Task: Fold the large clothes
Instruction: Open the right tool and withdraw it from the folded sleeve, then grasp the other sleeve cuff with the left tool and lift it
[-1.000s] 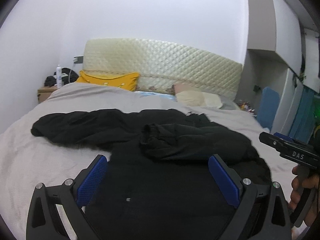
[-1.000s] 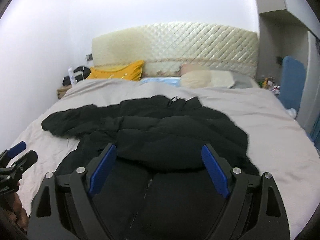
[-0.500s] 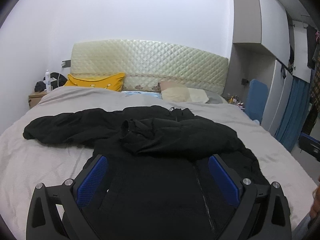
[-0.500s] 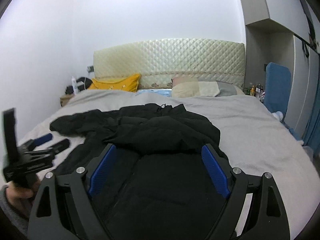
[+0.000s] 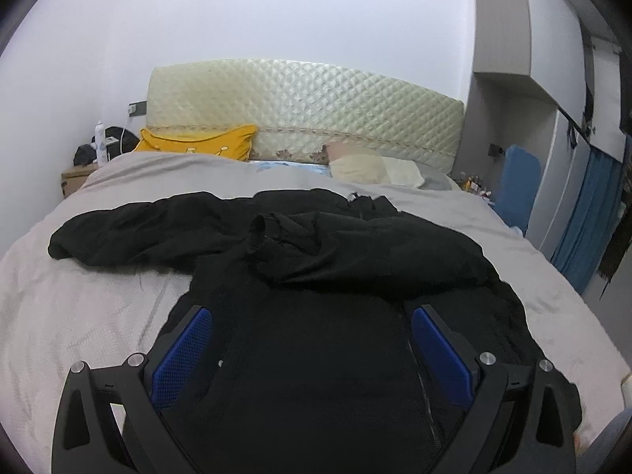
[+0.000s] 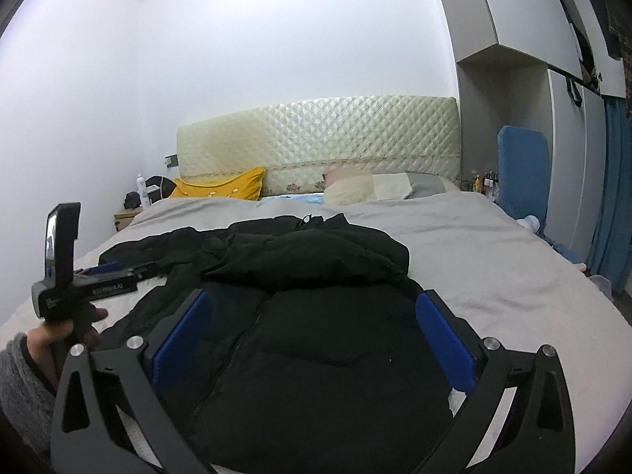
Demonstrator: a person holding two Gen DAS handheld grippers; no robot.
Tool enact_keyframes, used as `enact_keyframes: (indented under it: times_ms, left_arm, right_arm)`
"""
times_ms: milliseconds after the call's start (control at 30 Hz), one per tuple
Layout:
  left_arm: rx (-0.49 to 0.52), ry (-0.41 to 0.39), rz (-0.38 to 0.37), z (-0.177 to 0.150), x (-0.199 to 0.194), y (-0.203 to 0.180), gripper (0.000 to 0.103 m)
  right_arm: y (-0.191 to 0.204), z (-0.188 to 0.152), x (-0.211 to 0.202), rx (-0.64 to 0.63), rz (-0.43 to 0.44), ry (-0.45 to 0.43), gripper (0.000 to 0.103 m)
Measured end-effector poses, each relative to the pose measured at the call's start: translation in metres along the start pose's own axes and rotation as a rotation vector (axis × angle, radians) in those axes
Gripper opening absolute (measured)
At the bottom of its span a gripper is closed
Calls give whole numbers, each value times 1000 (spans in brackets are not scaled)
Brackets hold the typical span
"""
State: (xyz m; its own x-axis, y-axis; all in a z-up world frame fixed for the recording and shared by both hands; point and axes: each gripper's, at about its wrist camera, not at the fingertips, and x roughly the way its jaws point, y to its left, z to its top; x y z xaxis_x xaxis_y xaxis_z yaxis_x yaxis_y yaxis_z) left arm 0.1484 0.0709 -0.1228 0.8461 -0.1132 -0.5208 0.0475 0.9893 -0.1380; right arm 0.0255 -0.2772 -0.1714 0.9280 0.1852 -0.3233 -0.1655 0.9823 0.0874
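A large black jacket [image 5: 316, 355] lies on the grey bed [image 5: 79, 316], zip up. Its right sleeve [image 5: 355, 252] is folded across the chest. Its left sleeve [image 5: 138, 229] stretches out flat to the left. My left gripper [image 5: 312, 351] is open and empty, held above the jacket's lower body. My right gripper [image 6: 314, 335] is open and empty, above the jacket [image 6: 316, 355] near its hem. The left gripper [image 6: 114, 272] also shows in the right wrist view, held in a hand by the outstretched sleeve.
A quilted cream headboard [image 5: 308, 114], a yellow pillow [image 5: 201, 146] and pale pillows [image 5: 375, 170] are at the far end. A bedside table [image 5: 75, 181] with a bottle stands far left. A blue chair [image 6: 521, 170] and wardrobe are on the right.
Both grippers have pulled back and risen from the jacket. The left gripper has swung to the left, toward the outstretched sleeve. The jacket has not moved.
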Motion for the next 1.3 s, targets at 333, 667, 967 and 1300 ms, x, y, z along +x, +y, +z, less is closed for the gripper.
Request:
enact_keyframes:
  times_ms: [333,667,967,1300]
  left_arm:
    - [-57,40,35,72,15,87,102]
    - [-231,84,180,109,54,255,102]
    - [-475,102,238,56,119,405,102]
    - [-841,29,134,-14,191,521,102]
  right_arm:
    - [-1,-14,21,-17,26,28,103]
    - [-1,-13,27,-9,-47,-8,103]
    - [3,-11,56,28,-60,60,103]
    - [18,-16,103,18,-78,154,103]
